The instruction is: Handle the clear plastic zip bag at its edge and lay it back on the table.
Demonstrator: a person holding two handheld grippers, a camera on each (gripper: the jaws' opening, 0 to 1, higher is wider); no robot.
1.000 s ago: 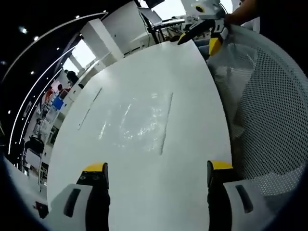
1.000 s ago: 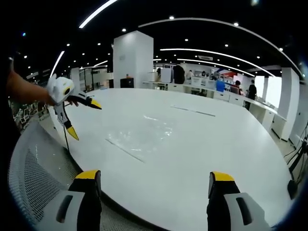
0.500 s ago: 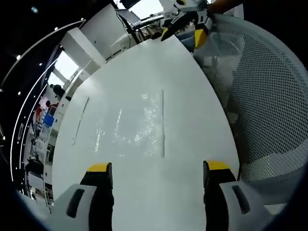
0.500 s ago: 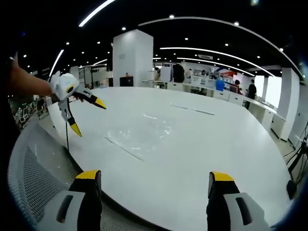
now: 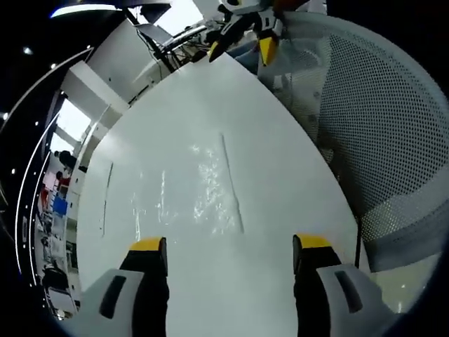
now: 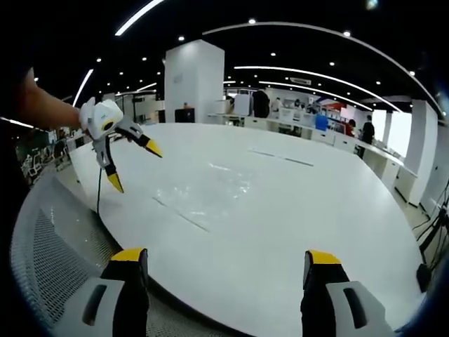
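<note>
- Left gripper view: the left tongs (image 5: 226, 254) stand wide open with nothing between them, poised low over the white table (image 5: 280, 154), in line with the clear plastic zip bag (image 5: 189, 193).
- The bag lies flat just ahead of the yellow tips, its zip strip running away from them on the right side; that strip looks the natural edge to pinch.
- The table's curved rim passes close to the bag's right side, with a white mesh chair (image 5: 379, 119) beyond it, so room for a sideways approach there seems tight; the far and left sides of the table are open.
- The right tongs (image 5: 242, 38) hang at the far rim of the table, spread apart and holding nothing.
- Right gripper view: the right tongs (image 6: 226, 265) are wide open and unloaded, set back at the table's near rim, well apart from the bag (image 6: 210, 193).
- The left tongs (image 6: 133, 165) hover open near the bag's left edge, held by a hand.
- Broad bare table lies beyond the bag, leaving space to lay it back down.
</note>
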